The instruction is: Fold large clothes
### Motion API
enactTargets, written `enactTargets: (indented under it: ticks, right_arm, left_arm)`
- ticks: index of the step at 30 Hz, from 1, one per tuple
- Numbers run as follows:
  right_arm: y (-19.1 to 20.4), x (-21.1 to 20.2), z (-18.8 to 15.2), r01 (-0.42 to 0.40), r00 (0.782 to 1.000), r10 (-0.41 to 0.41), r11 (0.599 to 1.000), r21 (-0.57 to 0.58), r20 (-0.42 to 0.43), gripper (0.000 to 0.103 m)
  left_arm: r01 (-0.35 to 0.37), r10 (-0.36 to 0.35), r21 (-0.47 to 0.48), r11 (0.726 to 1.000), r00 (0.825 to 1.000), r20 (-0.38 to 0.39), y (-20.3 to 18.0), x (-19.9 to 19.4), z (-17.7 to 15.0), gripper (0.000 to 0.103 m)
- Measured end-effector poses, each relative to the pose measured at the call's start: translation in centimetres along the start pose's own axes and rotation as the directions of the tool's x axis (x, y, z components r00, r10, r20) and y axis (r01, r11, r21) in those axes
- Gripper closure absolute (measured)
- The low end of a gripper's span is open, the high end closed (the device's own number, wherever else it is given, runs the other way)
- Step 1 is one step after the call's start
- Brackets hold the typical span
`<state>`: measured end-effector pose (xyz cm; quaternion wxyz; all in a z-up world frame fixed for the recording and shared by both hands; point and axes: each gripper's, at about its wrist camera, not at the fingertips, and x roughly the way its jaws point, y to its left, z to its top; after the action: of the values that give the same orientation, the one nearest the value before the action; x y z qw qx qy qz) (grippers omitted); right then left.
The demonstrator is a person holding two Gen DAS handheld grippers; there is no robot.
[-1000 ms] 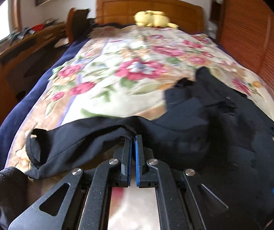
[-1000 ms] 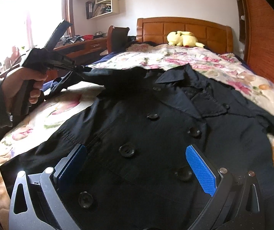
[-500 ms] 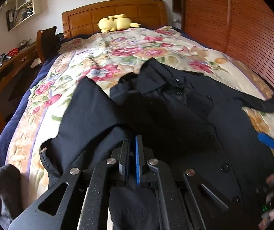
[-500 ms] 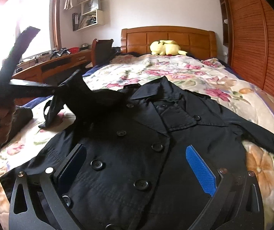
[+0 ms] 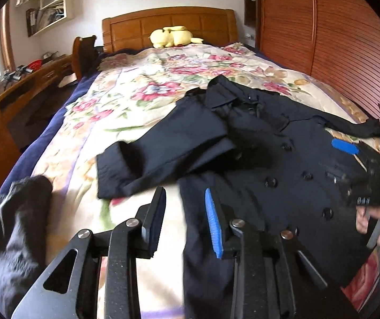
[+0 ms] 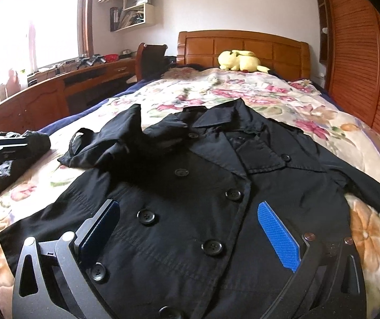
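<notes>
Coat (image 6: 190, 199), black, double-breasted, lies face up on floral bedspread (image 5: 142, 85).
Left gripper (image 5: 183, 223): jaws have just been opening, part-open, nothing between them, sleeve (image 5: 163, 148) at 12 o'clock. Right gripper (image 6: 187, 234): jaws wide apart over the coat front, gripping nothing.

A yellow plush toy (image 6: 239, 61) is lying at the head of the bed, against the wooden headboard (image 6: 243, 45). A floral quilt (image 5: 163, 79) is covering the bed, with a blue sheet (image 5: 43, 133) showing along its left edge. A desk (image 6: 57, 87) is standing under the bright window (image 6: 30, 21), with clutter sitting on top. Wall shelves (image 6: 134, 8) are holding books. A slatted wardrobe (image 5: 336, 40) is lining the right side.
</notes>
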<state>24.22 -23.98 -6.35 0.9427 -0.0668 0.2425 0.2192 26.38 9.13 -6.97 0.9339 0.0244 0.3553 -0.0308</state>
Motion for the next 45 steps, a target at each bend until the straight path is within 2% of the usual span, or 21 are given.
enactTargets:
  ticks: [5, 7, 12, 18, 21, 24, 26, 29, 30, 31, 33, 37, 40, 42, 45]
  right_arm:
    - [0.8, 0.0, 1.2, -0.012, 0.999, 0.012, 1.0, -0.019, -0.031, 0.0]
    - [1.3, 0.1, 2.3, -0.029, 0.999, 0.028, 0.999, -0.025, -0.037, 0.0]
    - [3.1, 1.8, 5.8, -0.073, 0.996, 0.068, 0.995, -0.073, -0.061, 0.0]
    - [6.2, 6.6, 9.2, -0.138, 0.983, 0.12, 0.983, -0.124, -0.138, 0.001]
    - [7.8, 10.1, 10.3, -0.186, 0.965, 0.155, 0.973, -0.137, -0.211, 0.004]
    - [8.5, 13.8, 11.1, -0.181, 0.949, 0.139, 0.975, -0.132, -0.281, 0.008]
    - [8.8, 15.2, 11.4, -0.169, 0.944, 0.12, 0.976, -0.138, -0.307, 0.013]
    - [9.4, 17.0, 11.7, -0.173, 0.931, 0.109, 0.972, -0.158, -0.348, 0.045]
    - [9.5, 17.2, 11.5, -0.19, 0.922, 0.118, 0.967, -0.167, -0.368, 0.067]
    - [9.7, 17.4, 11.4, -0.204, 0.917, 0.122, 0.961, -0.185, -0.38, 0.079]
    - [10.0, 17.2, 11.3, -0.212, 0.919, 0.117, 0.951, -0.223, -0.376, 0.089]
    - [8.2, 14.9, 12.3, -0.202, 0.94, 0.129, 0.957, -0.208, -0.317, 0.091]
    - [6.0, 12.4, 12.5, -0.157, 0.961, 0.098, 0.963, -0.219, -0.258, 0.091]
    - [4.9, 11.9, 12.2, -0.118, 0.962, 0.043, 0.956, -0.267, -0.269, 0.091]
    - [2.4, 12.1, 11.4, -0.054, 0.949, -0.041, 0.955, -0.291, -0.312, 0.091]
  left_arm:
    - [-0.013, 0.013, -0.021, 1.0, 1.0, -0.012, 2.1, -1.0, -2.2, 0.071]
    - [-0.047, 0.047, -0.041, 0.998, 0.999, 0.001, 3.1, -1.6, -2.8, 0.071]
    - [-0.061, 0.064, -0.117, 0.991, 0.998, 0.026, 5.4, -2.2, -3.8, 0.071]
    - [-0.07, 0.074, -0.114, 0.991, 0.997, 0.036, 6.7, -2.8, -4.4, 0.071]
    - [-0.051, 0.056, -0.129, 0.99, 0.998, 0.036, 7.3, -2.9, -4.5, 0.071]
    - [-0.032, 0.039, -0.139, 0.99, 0.998, 0.05, 7.6, -3.4, -4.4, 0.071]
    - [-0.033, 0.041, -0.134, 0.99, 0.998, 0.056, 7.6, -3.5, -4.4, 0.071]
    - [-0.024, 0.032, -0.139, 0.99, 0.998, 0.056, 7.7, -3.6, -4.4, 0.071]
    - [-0.02, 0.028, -0.143, 0.99, 0.998, 0.057, 7.8, -3.6, -4.3, 0.071]
    - [-0.015, 0.024, -0.145, 0.989, 0.998, 0.058, 7.8, -3.7, -4.3, 0.071]
    - [-0.01, 0.018, -0.136, 0.991, 0.998, 0.06, 7.4, -3.8, -4.3, 0.071]
    - [0.006, 0.001, -0.116, 0.993, 0.998, 0.061, 6.9, -4.0, -4.3, 0.071]
    - [0.017, -0.008, -0.116, 0.993, 0.997, 0.071, 6.7, -4.2, -4.3, 0.071]
    - [0.025, -0.016, -0.115, 0.993, 0.997, 0.073, 6.6, -4.2, -4.3, 0.071]
    - [0.028, -0.02, -0.113, 0.993, 0.997, 0.07, 6.4, -4.1, -4.1, 0.071]
